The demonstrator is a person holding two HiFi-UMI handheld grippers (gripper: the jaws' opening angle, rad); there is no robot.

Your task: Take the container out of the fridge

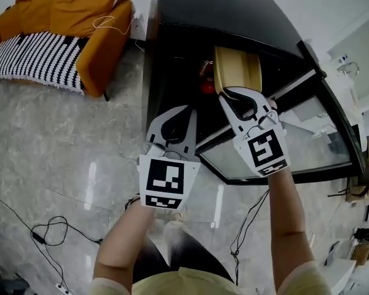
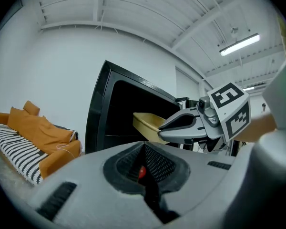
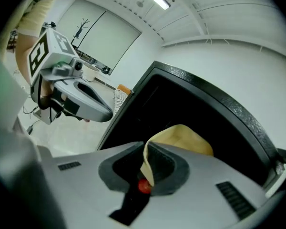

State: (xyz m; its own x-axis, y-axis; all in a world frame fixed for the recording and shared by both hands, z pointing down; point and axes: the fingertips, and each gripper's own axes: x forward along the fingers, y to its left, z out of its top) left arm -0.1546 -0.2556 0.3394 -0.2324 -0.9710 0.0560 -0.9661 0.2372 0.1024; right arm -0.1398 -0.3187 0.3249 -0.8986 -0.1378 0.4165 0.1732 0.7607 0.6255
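Note:
A tan, shallow container (image 1: 237, 69) hangs at the mouth of the black fridge (image 1: 234, 11), whose glass door (image 1: 307, 134) is swung open to the right. My right gripper (image 1: 234, 94) is shut on the container's near rim; in the right gripper view the thin rim (image 3: 145, 163) is pinched between the pads and the container (image 3: 186, 137) rises behind them. My left gripper (image 1: 187, 112) is beside it on the left, shut and holding nothing. The left gripper view shows its closed tips (image 2: 144, 144), with the container (image 2: 150, 123) and the right gripper (image 2: 167, 130) beyond.
Something red (image 1: 208, 86) sits inside the dark fridge, left of the container. An orange sofa (image 1: 67, 11) with a striped blanket (image 1: 37, 54) stands at the far left. Black cables (image 1: 49, 232) lie on the marble floor near my feet.

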